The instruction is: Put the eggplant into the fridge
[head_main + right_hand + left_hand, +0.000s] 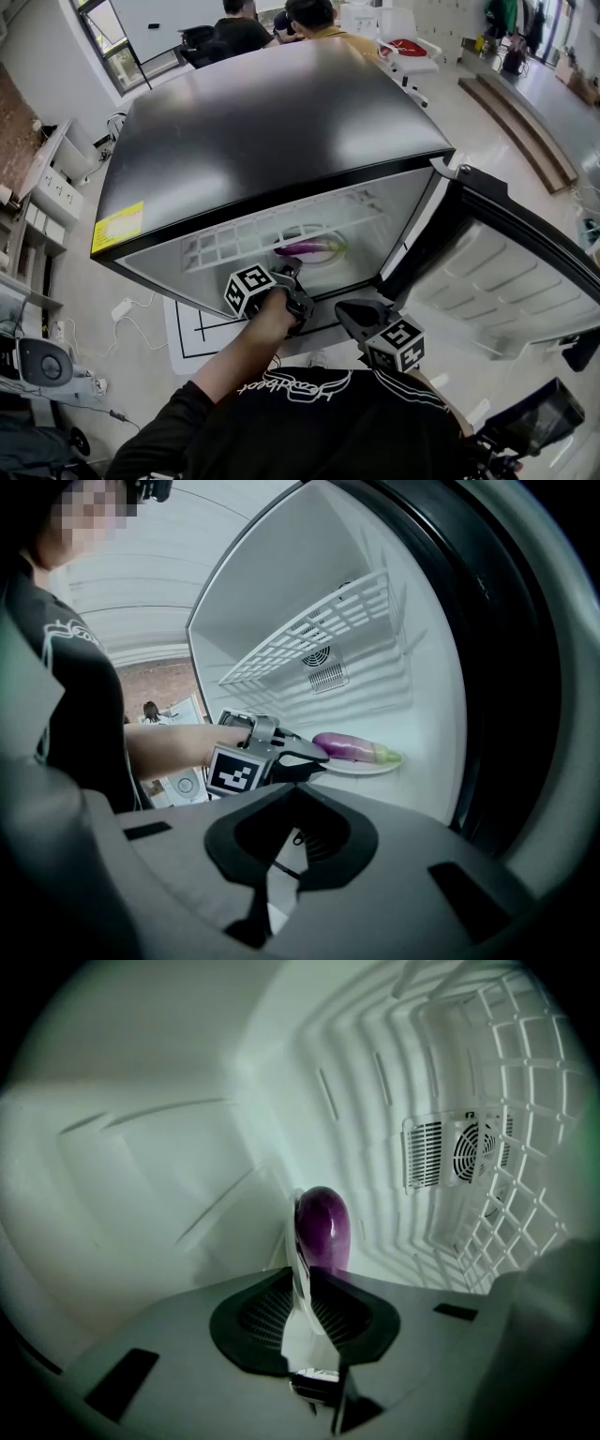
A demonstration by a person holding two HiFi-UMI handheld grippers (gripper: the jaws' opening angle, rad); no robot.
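Two grippers, jaws together: left gripper (302,1283) clamps the flat white plate (364,768) bearing the glossy purple eggplant (352,746) inside the black-topped fridge (262,122); right gripper (292,803) hangs empty.

The left forearm (239,352) is bare below a black sleeve (178,422) and reaches forward and slightly down, almost straight. The left gripper (289,271) is level at its end, with its marker cube turned up toward the head camera. In the left gripper view its jaws are drawn in on a thin white plate (298,1326) seen edge-on, apparently pinching the rim. The right gripper (349,312) hangs back close to the torso, low and just right of the left wrist, pointing forward. Its jaws (298,794) are together with nothing between them.
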